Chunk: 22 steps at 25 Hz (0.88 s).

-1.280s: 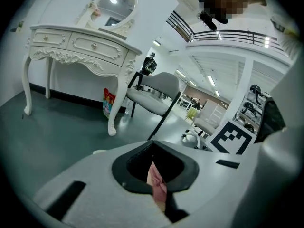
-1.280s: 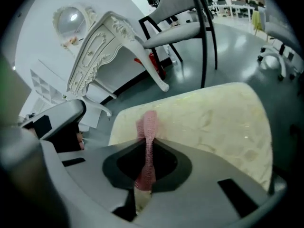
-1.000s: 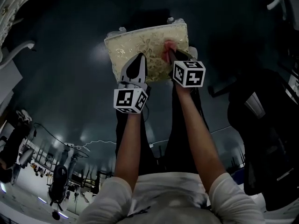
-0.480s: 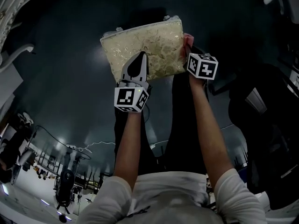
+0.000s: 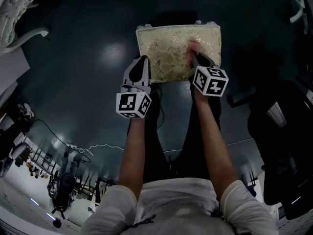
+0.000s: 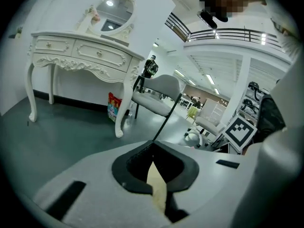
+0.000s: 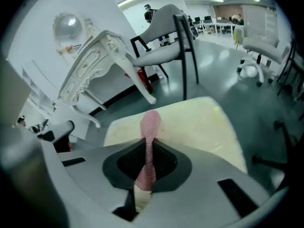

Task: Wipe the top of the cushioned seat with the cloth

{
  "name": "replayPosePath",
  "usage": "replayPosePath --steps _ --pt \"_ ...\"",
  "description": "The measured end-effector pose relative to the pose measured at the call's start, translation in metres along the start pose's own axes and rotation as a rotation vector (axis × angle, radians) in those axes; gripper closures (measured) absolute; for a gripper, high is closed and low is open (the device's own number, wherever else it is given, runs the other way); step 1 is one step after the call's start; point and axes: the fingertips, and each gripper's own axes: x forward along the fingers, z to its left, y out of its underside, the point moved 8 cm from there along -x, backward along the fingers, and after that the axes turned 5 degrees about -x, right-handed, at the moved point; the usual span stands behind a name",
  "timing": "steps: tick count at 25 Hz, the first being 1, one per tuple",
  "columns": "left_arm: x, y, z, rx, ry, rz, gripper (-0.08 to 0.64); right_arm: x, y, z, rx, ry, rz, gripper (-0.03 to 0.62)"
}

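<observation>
The pink cloth point(image 7: 151, 122) is clamped in the right claw point(image 7: 149, 148). The jaws are closed on its lower part, and a bunched end pokes out at 12 o'clock past the tips. In the head view that end of the cloth point(image 5: 193, 47) rests on top of the cushioned seat point(image 5: 166, 48), toward the seat's 3 o'clock side, with the right claw point(image 5: 196, 58) coming in from 6 o'clock.

The left claw point(image 5: 141, 62) is at the seat's 8 o'clock corner, over its near left edge. In the left gripper view the left claw point(image 6: 152, 148) has its jaws together, and only a thin cream sliver shows in the slit behind the tips.

The seat is cream with a pale leafy pattern and stands on a dark, glossy floor point(image 5: 73, 58). In the right gripper view the seat top point(image 7: 204, 122) spreads out from 12 to 3 o'clock beyond the claw.

A white carved dressing table point(image 6: 80, 51) with an oval mirror point(image 6: 111, 8) is at 10 o'clock in the left gripper view. A grey chair point(image 6: 156, 96) on black legs stands just beside it, at 12 o'clock.
</observation>
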Motion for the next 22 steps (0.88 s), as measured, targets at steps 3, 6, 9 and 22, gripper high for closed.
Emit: replayPosePath --steps 3,6,9,22 --pt "-0.021 -0.010 0.033 -0.003 -0.039 -0.011 0.546 0.031 0.016 0.076 0.005 -0.158 0.047 0.571" --pt "-0.036 -0.016 0.058 -0.018 -0.081 -0.034 0.546 0.059 0.028 0.134 -0.042 -0.260 0.109 0.571" --pt "-0.046 -0.014 0.073 -0.027 -0.103 -0.042 0.546 0.084 0.038 0.166 -0.089 -0.292 0.173 0.570" --pt "-0.021 0.006 0.029 -0.044 -0.065 -0.015 0.546 0.062 0.033 0.096 -0.043 -0.218 0.171 0.569"
